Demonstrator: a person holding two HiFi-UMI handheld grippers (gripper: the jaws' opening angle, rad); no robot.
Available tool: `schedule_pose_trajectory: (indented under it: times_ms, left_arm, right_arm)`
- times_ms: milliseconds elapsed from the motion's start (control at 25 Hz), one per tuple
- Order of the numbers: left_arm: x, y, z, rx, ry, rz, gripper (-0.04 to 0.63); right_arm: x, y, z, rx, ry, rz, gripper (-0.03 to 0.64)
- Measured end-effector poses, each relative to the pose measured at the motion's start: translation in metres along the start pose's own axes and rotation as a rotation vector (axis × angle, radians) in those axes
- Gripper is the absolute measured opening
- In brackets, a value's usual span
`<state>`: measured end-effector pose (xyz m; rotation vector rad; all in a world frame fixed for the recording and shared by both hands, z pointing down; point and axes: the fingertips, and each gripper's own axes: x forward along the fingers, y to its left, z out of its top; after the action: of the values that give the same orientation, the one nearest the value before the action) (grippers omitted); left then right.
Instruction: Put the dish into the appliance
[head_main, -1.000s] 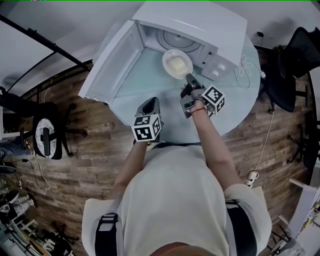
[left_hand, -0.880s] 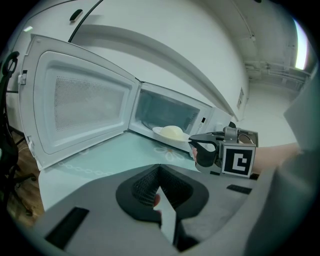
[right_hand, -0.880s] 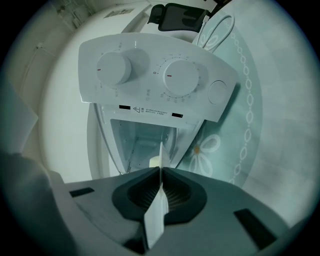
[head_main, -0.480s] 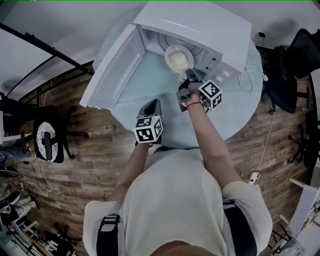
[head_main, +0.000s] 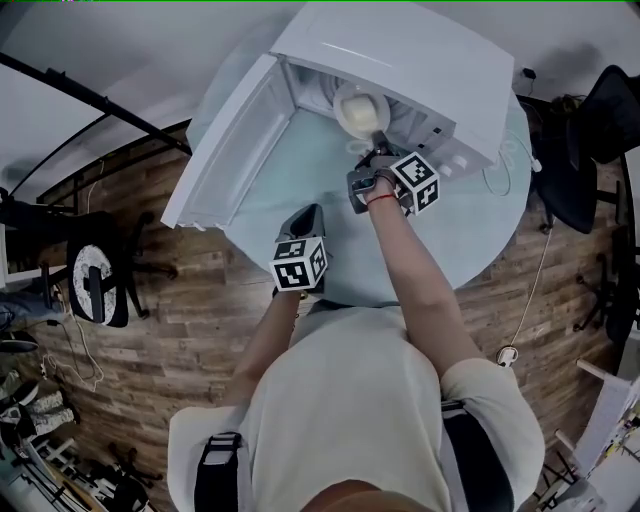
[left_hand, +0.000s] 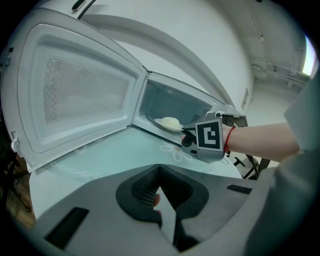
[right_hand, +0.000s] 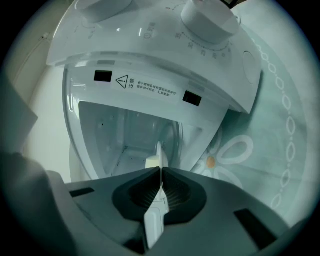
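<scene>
A white microwave (head_main: 400, 55) stands at the far side of the round table, its door (head_main: 235, 140) swung wide to the left. My right gripper (head_main: 378, 148) is shut on the near rim of a white dish (head_main: 358, 108) with a pale yellow lump on it. The dish hangs level in the mouth of the cavity. In the right gripper view the dish (right_hand: 159, 160) shows edge-on between the jaws, with the cavity (right_hand: 125, 135) right ahead. In the left gripper view the dish (left_hand: 169, 123) sits at the opening. My left gripper (head_main: 308, 212) is shut on nothing, low over the table's near part.
The table (head_main: 300, 175) has a pale green cloth with flower prints. Two control knobs (right_hand: 207, 15) sit on the microwave's right panel. A white cable (head_main: 497, 140) lies on the table's right side. Black chairs (head_main: 95, 278) (head_main: 610, 100) stand on the wood floor at both sides.
My right gripper has carried the dish forward from just in front of the microwave into the mouth of its cavity. The left gripper has hardly moved.
</scene>
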<state>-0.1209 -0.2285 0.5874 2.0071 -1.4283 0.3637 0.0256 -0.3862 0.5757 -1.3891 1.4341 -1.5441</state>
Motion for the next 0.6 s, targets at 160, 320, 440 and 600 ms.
schedule_pose_trajectory:
  times_ms: [160,320,440,600]
  left_arm:
    - [0.004,0.004,-0.003,-0.007,0.012,0.004,0.009]
    - [0.006,0.009,-0.005,-0.011,0.026,0.009,0.009]
    - [0.006,0.012,-0.006,-0.018,0.031,0.015,0.009]
    - [0.007,0.016,-0.009,-0.020,0.043,0.021,0.009]
  right_arm:
    - [0.015,0.001,0.000,0.000,-0.016,-0.004,0.020]
    - [0.031,0.005,0.002,-0.030,-0.031,-0.021,0.020]
    - [0.039,0.006,0.003,-0.048,-0.047,-0.038,0.020]
    - [0.048,0.005,0.003,-0.071,-0.064,-0.055,0.020]
